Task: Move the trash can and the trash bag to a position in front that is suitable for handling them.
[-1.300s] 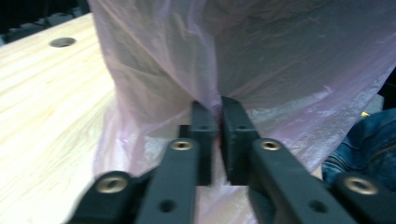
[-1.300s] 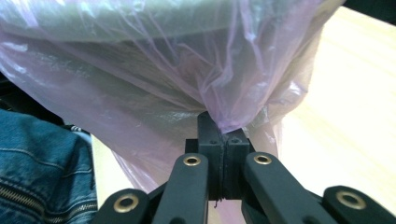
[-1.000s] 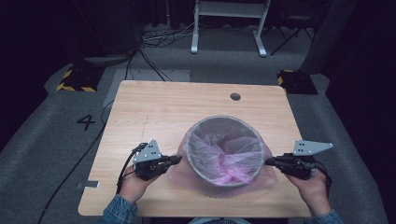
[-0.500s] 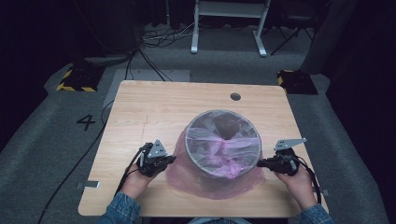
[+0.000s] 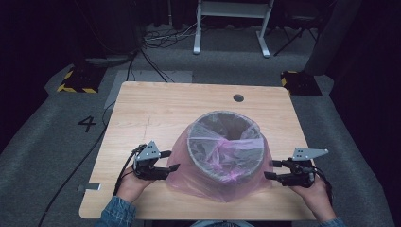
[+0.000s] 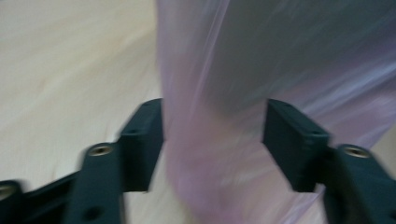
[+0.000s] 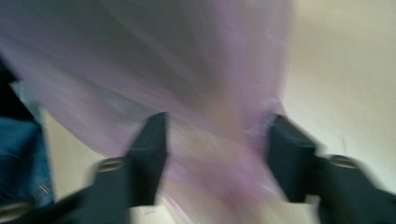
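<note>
Left tool [image 5: 171, 161] and right tool [image 5: 272, 169] just opened wide, translucent pink bag [image 5: 189, 175] draped over mesh bin [image 5: 226, 146]

A light wooden table [image 5: 156, 113] stands on grey carpet [image 5: 47, 156] marked with a black 4 [image 5: 87, 124]. Far off, a white frame [image 5: 231, 23] stands in a dark room. Black cables [image 5: 151, 56] trail across the floor. Yellow-and-black striped blocks [image 5: 75, 81] sit at the far left and far right.

Mesh wastebasket [image 5: 226, 142], upright between my two sets of fingers [image 5: 166, 161], lined with a translucent pink bag [image 5: 189, 175] whose skirt drapes down outside, spread onto the table [image 5: 161, 109].
</note>
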Demonstrator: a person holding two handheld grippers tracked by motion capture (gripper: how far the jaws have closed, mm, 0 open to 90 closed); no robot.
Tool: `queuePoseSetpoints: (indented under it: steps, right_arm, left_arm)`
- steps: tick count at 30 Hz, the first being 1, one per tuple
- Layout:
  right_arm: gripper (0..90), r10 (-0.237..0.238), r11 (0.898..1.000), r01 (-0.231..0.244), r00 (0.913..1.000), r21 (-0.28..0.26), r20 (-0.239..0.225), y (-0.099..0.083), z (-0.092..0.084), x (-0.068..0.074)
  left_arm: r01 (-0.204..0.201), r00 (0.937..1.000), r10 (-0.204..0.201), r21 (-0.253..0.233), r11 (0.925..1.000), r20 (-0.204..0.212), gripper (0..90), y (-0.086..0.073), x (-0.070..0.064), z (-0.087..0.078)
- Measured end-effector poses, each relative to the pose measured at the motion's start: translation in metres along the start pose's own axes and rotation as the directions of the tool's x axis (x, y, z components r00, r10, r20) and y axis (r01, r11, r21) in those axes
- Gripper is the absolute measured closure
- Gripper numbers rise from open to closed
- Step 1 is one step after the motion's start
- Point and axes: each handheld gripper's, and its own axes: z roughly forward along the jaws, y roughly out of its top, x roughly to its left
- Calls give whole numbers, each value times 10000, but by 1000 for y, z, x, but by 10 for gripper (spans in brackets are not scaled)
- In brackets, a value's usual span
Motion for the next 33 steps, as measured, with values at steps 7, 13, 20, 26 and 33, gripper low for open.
queuePoseSetpoints:
  steps: [7,13,20,26,33]
  right_arm:
    - [425,-740,9971,733,9966,-218,-352,32,13,11]
    - [899,-543,9980,564,9959,272,-728,32,26,3]
    - [900,621,9811,-635,9980,1826,134,12,40,-14]
    - [900,877,9398,-1118,9922,3229,884,-6,50,-17]
    - [534,1400,9660,-1536,9870,2079,784,-15,25,-19]
  left_arm:
    - [-555,9958,530,307,9980,748,558,17,-4,26]
    - [-733,9968,716,487,9961,356,890,16,-9,29]
    - [-299,9995,289,1273,9914,100,900,3,-2,40]
    - [-587,9975,646,1712,9835,-293,899,2,-10,47]
    - [-392,9977,393,26,9992,-560,572,1,-9,19]
